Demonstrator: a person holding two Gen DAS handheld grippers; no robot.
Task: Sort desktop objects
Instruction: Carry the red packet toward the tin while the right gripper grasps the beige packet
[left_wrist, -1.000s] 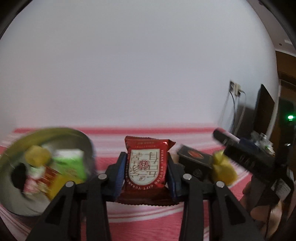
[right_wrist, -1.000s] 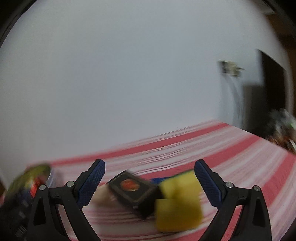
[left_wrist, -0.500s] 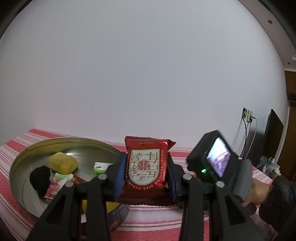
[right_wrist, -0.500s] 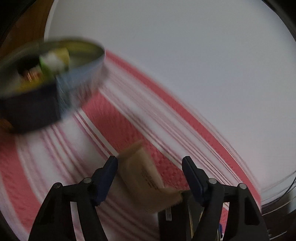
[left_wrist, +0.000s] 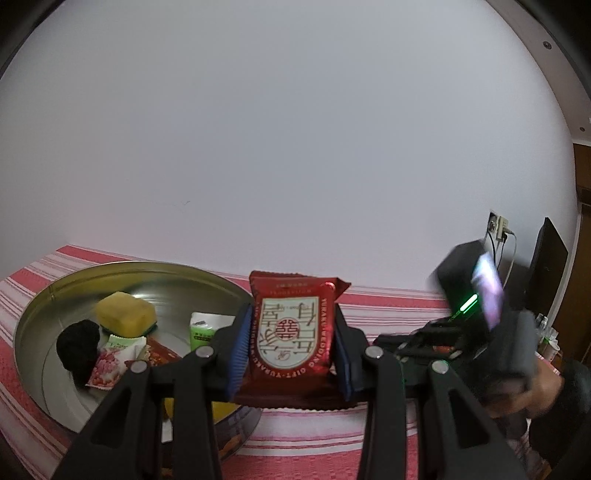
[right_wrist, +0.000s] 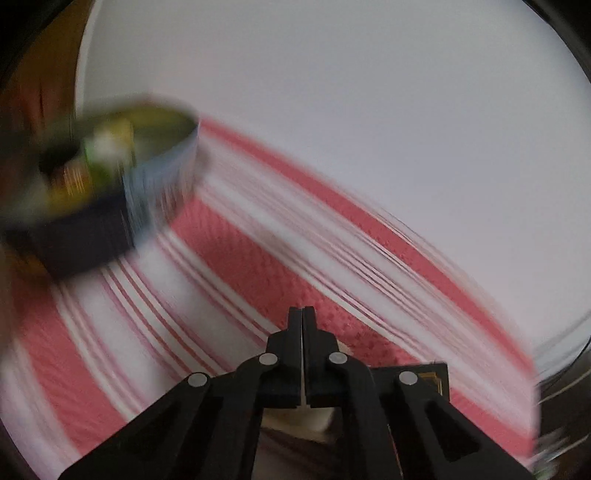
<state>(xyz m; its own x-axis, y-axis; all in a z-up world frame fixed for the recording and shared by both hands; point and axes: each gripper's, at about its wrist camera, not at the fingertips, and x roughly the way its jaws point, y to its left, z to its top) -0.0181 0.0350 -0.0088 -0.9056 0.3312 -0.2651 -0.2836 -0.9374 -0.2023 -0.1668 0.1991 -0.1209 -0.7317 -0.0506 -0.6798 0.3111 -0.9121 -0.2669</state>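
Observation:
My left gripper (left_wrist: 290, 347) is shut on a red snack packet (left_wrist: 291, 332) with white Chinese lettering, held upright just right of a round metal tin (left_wrist: 48, 391). The tin holds a yellow sponge (left_wrist: 125, 314), a black lump (left_wrist: 77, 343), a green-white packet (left_wrist: 201, 328) and small wrappers. My right gripper (right_wrist: 302, 321) has its fingers pressed together over a thin beige packet (right_wrist: 295, 421), of which only a pale bit shows below the fingers. The tin shows blurred at upper left in the right wrist view (right_wrist: 159, 184).
A red-and-white striped cloth (right_wrist: 229, 266) covers the table against a white wall. The right gripper's body with a lit screen (left_wrist: 476, 302) is at right in the left wrist view. A black box (right_wrist: 432, 376) lies beside the right fingers. A wall socket with cables (left_wrist: 498, 225) is far right.
My right gripper has closed from open around the beige packet to fingers together. The left gripper holds the red packet as before, slightly nearer the tin.

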